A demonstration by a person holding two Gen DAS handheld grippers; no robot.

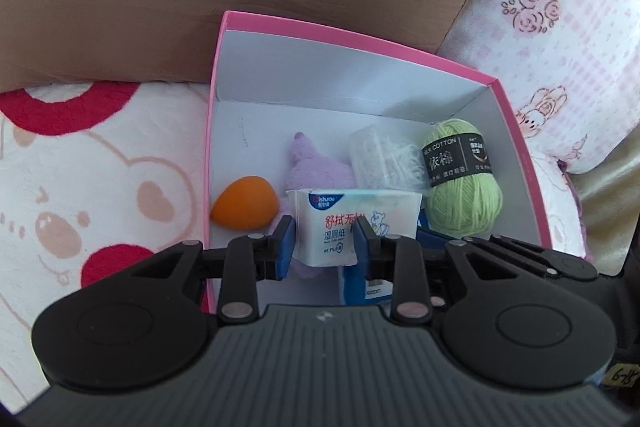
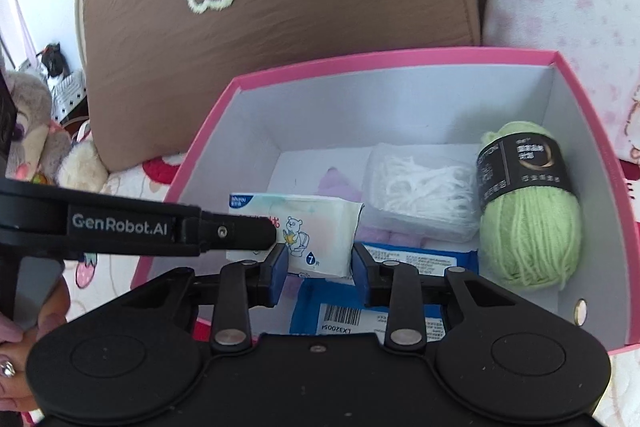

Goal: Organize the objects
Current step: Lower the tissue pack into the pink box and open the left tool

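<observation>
Left wrist view: my left gripper (image 1: 325, 237) pinches the wet-wipe pack (image 1: 352, 223) over the pink box (image 1: 524, 163), above the purple plush (image 1: 316, 167). My right gripper (image 2: 320, 265) has its fingers narrowly spread around the pack's near end; I cannot tell if they press it. I should lower it flat between the orange sponge (image 1: 245, 201) on the left and green yarn (image 1: 464, 183) on the right, then let go.
</observation>
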